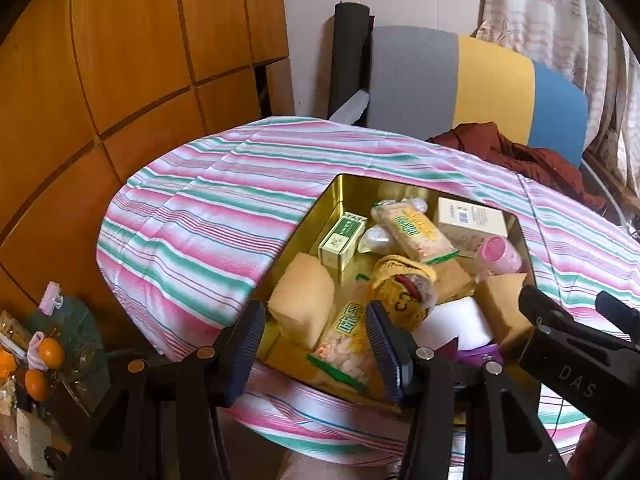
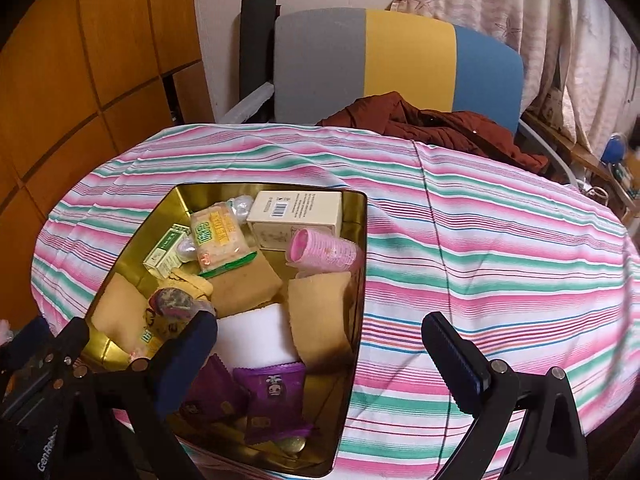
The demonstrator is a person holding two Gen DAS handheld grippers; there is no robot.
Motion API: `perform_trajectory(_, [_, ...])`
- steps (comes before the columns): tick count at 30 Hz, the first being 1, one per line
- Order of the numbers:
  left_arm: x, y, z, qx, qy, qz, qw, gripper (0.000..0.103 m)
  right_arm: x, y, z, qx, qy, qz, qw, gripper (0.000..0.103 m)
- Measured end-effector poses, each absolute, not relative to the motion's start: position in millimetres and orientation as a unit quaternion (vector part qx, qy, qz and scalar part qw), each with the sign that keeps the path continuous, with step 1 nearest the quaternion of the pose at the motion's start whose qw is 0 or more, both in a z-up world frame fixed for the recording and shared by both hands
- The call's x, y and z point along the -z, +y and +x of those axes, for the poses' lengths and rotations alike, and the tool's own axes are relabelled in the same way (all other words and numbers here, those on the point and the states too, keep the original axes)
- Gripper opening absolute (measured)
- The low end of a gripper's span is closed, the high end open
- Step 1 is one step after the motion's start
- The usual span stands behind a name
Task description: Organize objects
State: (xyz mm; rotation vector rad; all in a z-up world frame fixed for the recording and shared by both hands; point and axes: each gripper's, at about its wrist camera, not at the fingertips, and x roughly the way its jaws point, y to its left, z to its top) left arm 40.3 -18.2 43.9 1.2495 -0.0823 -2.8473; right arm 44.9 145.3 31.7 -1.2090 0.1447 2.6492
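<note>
I see a shiny gold metal tin (image 2: 362,264) with angled walls sitting on the table (image 2: 500,280), which is draped in soft pink, green and white striped cloth. Inside lie spongy tan blocks (image 1: 302,304), a ridged pink hair roller (image 2: 326,250), crinkly snack packets (image 1: 416,232), a white foam slab (image 2: 256,334), small cardboard boxes (image 2: 298,216) and purple foil sachets (image 2: 276,396). My left hand-held gripper (image 1: 316,344) hangs released over the tin's near edge, its ribbed blue pads (image 1: 378,336) apart. My right hand-held gripper (image 2: 320,356) is spread wide, straddling the tin's right wall, grasping nothing.
</note>
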Motion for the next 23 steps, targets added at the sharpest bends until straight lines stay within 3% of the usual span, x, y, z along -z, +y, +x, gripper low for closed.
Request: perform_trajectory(23, [-31, -16, 37, 0.907, -0.024, 0.42, 0.01, 0.053, -24, 146, 43, -0.9, 0.039, -0.419, 0.11, 0.103])
